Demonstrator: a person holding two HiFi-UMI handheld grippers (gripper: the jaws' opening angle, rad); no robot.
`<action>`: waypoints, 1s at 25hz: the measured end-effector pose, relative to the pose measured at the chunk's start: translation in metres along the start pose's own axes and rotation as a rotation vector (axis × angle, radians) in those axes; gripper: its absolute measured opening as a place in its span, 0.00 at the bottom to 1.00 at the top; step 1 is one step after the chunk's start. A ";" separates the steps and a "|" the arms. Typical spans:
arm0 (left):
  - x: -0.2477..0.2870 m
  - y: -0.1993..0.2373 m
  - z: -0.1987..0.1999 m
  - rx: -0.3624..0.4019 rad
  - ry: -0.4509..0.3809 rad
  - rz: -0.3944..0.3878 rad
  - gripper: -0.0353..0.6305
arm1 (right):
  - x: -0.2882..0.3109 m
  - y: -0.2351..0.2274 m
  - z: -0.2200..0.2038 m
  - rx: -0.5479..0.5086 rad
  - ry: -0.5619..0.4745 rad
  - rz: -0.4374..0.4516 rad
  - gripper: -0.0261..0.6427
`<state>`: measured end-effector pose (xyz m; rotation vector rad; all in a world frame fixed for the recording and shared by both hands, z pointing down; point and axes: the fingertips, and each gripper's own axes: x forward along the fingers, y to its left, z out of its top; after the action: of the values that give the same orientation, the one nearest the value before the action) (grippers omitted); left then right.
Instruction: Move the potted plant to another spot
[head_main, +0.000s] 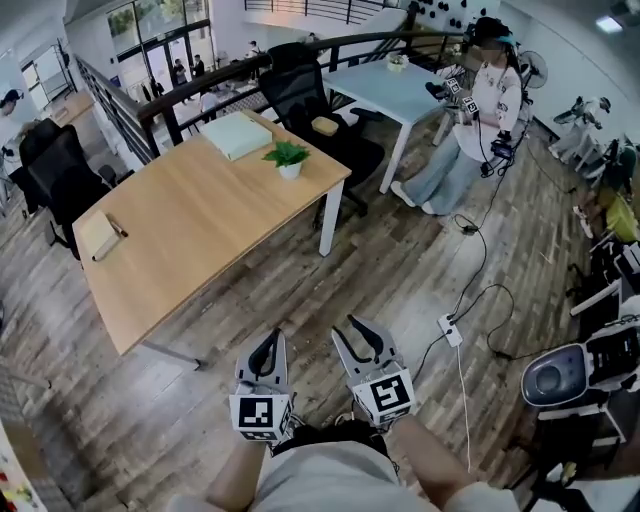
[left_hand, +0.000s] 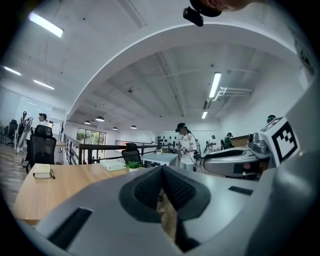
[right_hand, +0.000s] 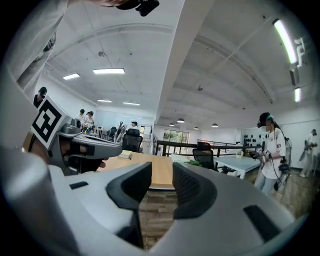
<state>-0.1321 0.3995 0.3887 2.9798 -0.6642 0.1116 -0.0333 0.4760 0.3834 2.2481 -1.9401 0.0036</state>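
Plank floor (head_main: 300, 300) under a wooden table (head_main: 190, 230) bearing the potted plant (head_main: 289, 158); left claw (head_main: 268, 342) closed; right claw (head_main: 360, 332) slightly apart, empty.

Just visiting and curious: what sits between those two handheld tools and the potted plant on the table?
Head view: only bare floor and tabletop lie between the left tool, the right tool and the potted plant.

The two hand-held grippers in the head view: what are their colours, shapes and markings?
The left gripper and the right gripper both have light grey plastic bodies, with black ribbed pads inside the tongs. Each carries a white cube with black square markers near the hand. No cables show on them, and the forearms are without sleeves.
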 end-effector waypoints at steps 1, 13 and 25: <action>0.002 0.007 -0.003 -0.009 0.004 0.001 0.07 | 0.007 0.003 -0.002 -0.001 0.007 0.004 0.24; 0.076 0.081 -0.021 -0.026 0.059 0.027 0.07 | 0.111 -0.026 -0.017 0.028 0.009 0.045 0.28; 0.224 0.122 -0.015 -0.024 0.118 0.052 0.07 | 0.230 -0.133 -0.032 0.073 0.034 0.072 0.34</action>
<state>0.0175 0.1963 0.4319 2.9063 -0.7235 0.2791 0.1359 0.2726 0.4241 2.2060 -2.0329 0.1232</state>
